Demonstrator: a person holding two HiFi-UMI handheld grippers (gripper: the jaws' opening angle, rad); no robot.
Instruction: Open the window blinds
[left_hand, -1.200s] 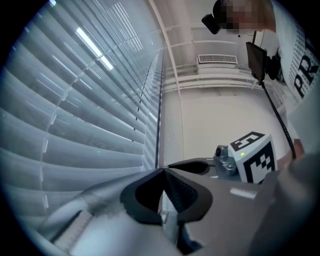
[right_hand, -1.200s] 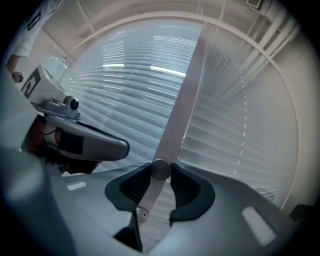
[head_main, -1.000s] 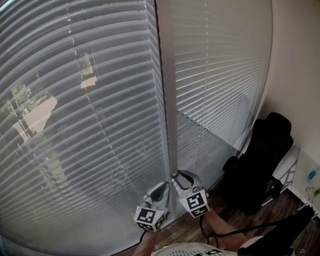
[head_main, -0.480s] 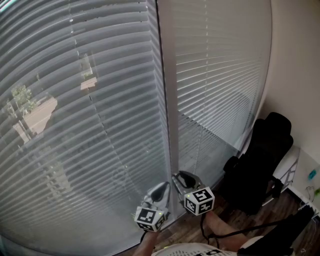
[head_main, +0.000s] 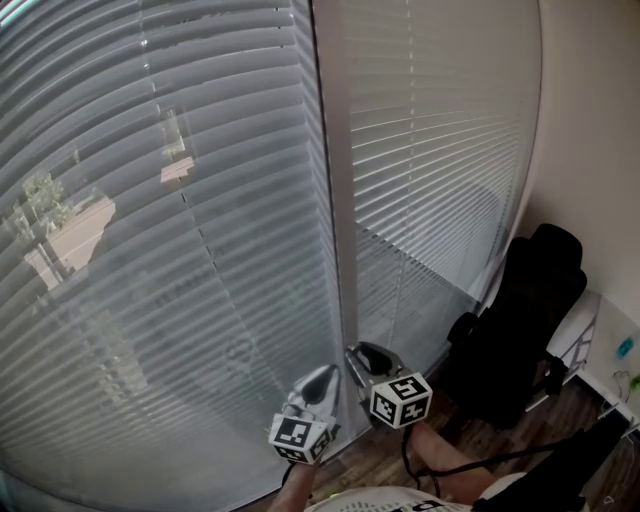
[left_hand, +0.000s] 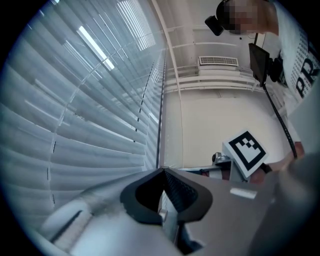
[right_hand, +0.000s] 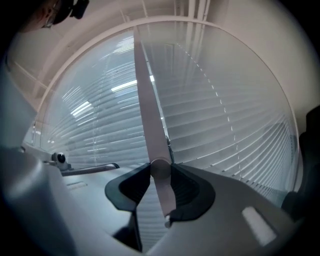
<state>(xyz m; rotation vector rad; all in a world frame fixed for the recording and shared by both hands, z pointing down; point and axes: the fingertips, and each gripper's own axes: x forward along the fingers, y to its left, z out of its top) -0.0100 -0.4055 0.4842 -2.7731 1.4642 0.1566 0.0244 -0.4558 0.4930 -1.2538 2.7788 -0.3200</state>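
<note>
Two white slatted blinds fill the window, a left blind (head_main: 150, 250) and a right blind (head_main: 440, 150), with a pale upright strip (head_main: 335, 200) between them. Buildings and a tree show faintly through the left one. In the right gripper view the blinds' pale tilt wand (right_hand: 150, 125) hangs down between the jaws of my right gripper (right_hand: 161, 172), which is shut on it. The same gripper (head_main: 360, 357) sits low at the foot of the strip in the head view. Just to its left my left gripper (head_main: 325, 378) points level at the blinds, its jaws (left_hand: 162, 171) shut with nothing seen between them.
A black chair (head_main: 520, 320) stands in the corner right of the window, against a plain wall (head_main: 600, 150). A white table edge (head_main: 600, 345) and dark cables lie at the far right over wood flooring (head_main: 520, 430).
My right gripper has rolled about its own axis on the wand, so its marker cube shows a different face. The left gripper has stayed put. The slats look much the same.
</note>
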